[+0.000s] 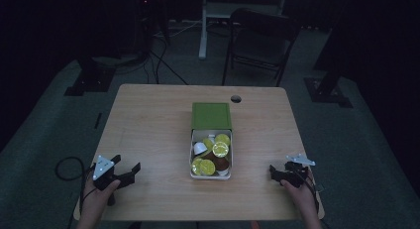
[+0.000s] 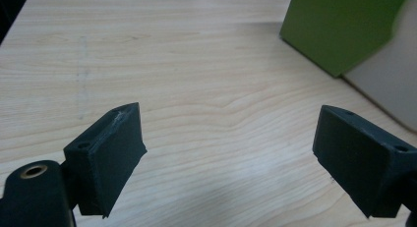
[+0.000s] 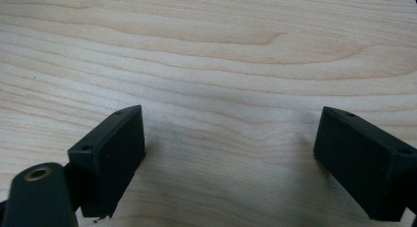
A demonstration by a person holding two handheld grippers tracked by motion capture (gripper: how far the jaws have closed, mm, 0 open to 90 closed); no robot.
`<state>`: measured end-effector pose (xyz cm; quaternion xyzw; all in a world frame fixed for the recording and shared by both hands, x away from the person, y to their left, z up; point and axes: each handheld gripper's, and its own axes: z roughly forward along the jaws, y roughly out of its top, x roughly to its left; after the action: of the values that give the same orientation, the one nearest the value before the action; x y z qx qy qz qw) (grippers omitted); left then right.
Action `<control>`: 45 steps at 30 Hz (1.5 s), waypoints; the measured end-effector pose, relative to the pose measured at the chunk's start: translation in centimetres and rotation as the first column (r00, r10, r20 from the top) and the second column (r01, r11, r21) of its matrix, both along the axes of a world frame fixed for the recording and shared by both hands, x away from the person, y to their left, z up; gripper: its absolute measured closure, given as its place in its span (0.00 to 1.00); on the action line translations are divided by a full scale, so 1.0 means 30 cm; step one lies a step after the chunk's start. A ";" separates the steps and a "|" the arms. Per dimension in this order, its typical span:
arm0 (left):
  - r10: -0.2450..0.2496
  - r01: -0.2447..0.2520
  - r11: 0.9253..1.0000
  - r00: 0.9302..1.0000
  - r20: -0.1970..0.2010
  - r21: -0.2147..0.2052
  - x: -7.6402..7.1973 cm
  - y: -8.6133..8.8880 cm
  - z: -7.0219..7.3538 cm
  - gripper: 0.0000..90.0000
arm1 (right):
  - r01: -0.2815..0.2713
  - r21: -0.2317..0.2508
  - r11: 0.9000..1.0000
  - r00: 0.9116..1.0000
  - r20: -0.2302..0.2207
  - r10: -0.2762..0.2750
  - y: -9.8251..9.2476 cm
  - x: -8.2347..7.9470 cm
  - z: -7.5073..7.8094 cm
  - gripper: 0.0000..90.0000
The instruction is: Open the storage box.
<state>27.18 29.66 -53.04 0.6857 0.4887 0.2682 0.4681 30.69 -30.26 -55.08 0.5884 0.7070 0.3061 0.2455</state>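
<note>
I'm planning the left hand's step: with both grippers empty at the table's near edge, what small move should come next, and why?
Probably carry the left gripper forward and to the right toward the open box of foil-topped capsules. Its jaws stand wide apart over bare table with nothing between them, and the box's green lid already shows ahead at its right. The right gripper is open too.
</note>
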 end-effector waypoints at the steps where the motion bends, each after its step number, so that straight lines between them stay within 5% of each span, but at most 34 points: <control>1: 0.005 -0.005 1.000 1.000 -0.005 -0.002 -0.001 0.004 -0.001 0.14 | 0.001 0.000 1.000 1.000 0.000 -0.001 0.000 0.000 0.000 0.13; 14: 0.093 -0.086 0.993 0.991 -0.093 0.076 -0.004 0.037 -0.025 0.16 | 0.001 0.001 1.000 1.000 -0.002 -0.001 0.001 0.002 0.000 0.12; 25: 0.075 -0.047 0.986 0.982 -0.174 0.159 0.017 0.019 -0.038 0.16 | 0.001 0.001 1.000 1.000 -0.002 -0.001 0.001 0.002 0.000 0.12; 30: 0.047 0.016 0.975 0.959 -0.281 0.219 0.029 0.005 -0.050 0.16 | 0.001 0.001 1.000 1.000 -0.002 -0.001 0.001 0.002 0.000 0.12; 45: 0.060 0.007 0.975 0.955 -0.292 0.222 0.041 -0.013 -0.051 0.10 | 0.000 0.001 1.000 1.000 -0.002 0.000 0.001 0.002 0.000 0.12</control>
<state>28.41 29.26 -54.57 0.7591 0.5297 0.2211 0.3069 30.76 -30.23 -55.08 0.5889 0.7069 0.3061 0.2445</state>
